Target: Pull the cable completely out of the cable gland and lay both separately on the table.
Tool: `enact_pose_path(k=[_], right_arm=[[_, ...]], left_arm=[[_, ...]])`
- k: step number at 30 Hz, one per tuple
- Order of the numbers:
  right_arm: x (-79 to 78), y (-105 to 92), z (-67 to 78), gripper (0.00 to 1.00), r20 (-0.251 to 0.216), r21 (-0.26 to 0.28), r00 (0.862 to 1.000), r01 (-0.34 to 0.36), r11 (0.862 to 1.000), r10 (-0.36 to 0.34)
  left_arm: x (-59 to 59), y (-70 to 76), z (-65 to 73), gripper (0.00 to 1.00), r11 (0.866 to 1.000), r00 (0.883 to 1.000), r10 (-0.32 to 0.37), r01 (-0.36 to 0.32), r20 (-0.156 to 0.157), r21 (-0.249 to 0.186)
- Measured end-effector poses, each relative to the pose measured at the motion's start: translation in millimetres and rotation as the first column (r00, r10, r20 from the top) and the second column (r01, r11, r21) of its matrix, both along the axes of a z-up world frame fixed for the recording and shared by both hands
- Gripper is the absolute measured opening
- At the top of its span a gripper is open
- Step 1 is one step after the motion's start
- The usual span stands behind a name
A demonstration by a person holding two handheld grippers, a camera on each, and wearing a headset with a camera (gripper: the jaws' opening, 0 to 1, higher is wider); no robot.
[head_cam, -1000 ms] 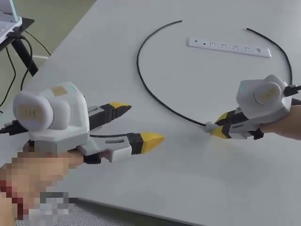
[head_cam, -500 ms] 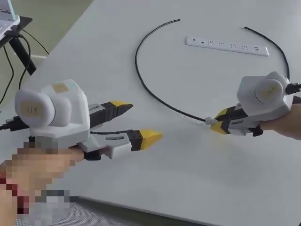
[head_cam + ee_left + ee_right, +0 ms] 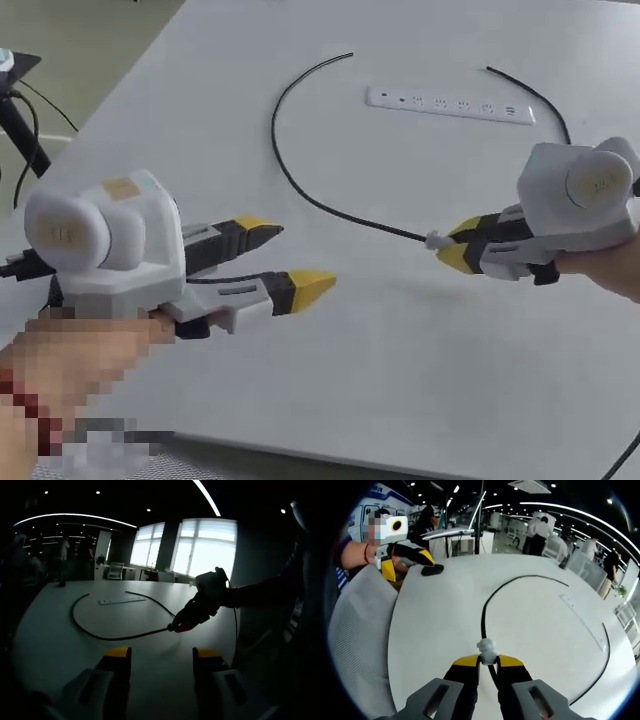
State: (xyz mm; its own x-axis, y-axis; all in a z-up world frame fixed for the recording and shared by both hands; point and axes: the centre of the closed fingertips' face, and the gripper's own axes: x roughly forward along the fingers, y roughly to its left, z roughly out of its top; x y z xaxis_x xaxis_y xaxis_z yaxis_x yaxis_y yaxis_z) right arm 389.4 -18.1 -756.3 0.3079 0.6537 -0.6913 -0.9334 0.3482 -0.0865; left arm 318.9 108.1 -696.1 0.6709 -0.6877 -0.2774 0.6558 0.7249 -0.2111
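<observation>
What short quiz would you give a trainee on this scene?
1. True or false: the left gripper holds the cable.
2. The white cable gland sits: A) at the fingers of the right gripper; B) beside the left gripper; C) at the cable's far end.
3. What long white thing lies on the table beyond the cable?
Key: 1 false, it is open and empty; 2 A; 3 the power strip.

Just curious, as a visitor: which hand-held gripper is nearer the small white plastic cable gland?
Right. The right hand-held gripper grips the small white plastic cable gland; the left hand-held gripper hangs open, well apart.
</observation>
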Motion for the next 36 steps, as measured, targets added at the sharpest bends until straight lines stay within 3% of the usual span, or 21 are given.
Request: enact_pose_path(k=[4,16,18,20,21,23,26,28,31,32,34,36], right_arm=[[-9.7,4.5,15.3,0.08,0.012,0.039,1.0,0.009,0.999,-0.01],[-36.4,18.1,39.0,0.08,0.028,0.085,1.0,0.007,0.996,-0.01],[-44.7,22.8,44.9,0.08,0.03,0.094,1.0,-0.005,0.996,0.002],[-50.3,26.5,51.0,0.08,0.041,0.101,0.999,-0.021,0.995,0.017],[-54.5,29.2,55.8,0.08,0.044,0.105,0.999,-0.031,0.994,0.027],[-59.5,33.2,64.8,0.08,0.055,0.114,0.998,-0.043,0.993,0.037],[-66.5,39.5,83.4,0.08,0.09,0.126,0.994,-0.072,0.989,0.061],[-71.3,42.5,93.9,0.08,0.101,0.127,0.992,-0.088,0.988,0.076],[-78.7,49.9,115.1,0.08,0.137,0.13,0.985,-0.123,0.984,0.106],[-80.5,51.4,118.7,0.08,0.145,0.127,0.983,-0.132,0.983,0.113],[-86.6,56.2,125.9,0.08,0.159,0.121,0.977,-0.16,0.98,0.14],[-91.8,60.9,133.5,0.08,0.176,0.124,0.972,-0.18,0.976,0.157]], left_arm=[[-0.9,-2.3,4.1,0.49,1.0,1.0,-0.012,0.012,0.012,0.001],[-0.6,-5.9,8.1,0.52,0.999,0.999,-0.036,0.036,0.026,0.02],[0.8,-8.5,13.0,0.52,0.999,0.998,-0.049,0.049,0.039,0.022],[2.0,-13.4,24.3,0.49,0.997,0.993,-0.079,0.078,0.088,0.016],[1.7,-15.0,26.7,0.5,0.996,0.992,-0.09,0.089,0.092,0.017],[2.3,-20.2,35.4,0.49,0.99,0.982,-0.137,0.133,0.133,0.039],[4.6,-22.4,42.3,0.49,0.982,0.973,-0.176,0.164,0.152,0.09],[4.0,-25.6,51.0,0.49,0.977,0.963,-0.204,0.189,0.178,0.097],[-0.7,-33.7,65.2,0.48,0.966,0.939,-0.253,0.233,0.233,0.11],[-3.2,-36.7,67.5,0.48,0.962,0.934,-0.271,0.252,0.232,0.11],[-7.0,-43.8,77.1,0.47,0.951,0.909,-0.308,0.283,0.28,0.126],[-9.9,-48.5,78.0,0.45,0.943,0.904,-0.33,0.303,0.272,0.134]])
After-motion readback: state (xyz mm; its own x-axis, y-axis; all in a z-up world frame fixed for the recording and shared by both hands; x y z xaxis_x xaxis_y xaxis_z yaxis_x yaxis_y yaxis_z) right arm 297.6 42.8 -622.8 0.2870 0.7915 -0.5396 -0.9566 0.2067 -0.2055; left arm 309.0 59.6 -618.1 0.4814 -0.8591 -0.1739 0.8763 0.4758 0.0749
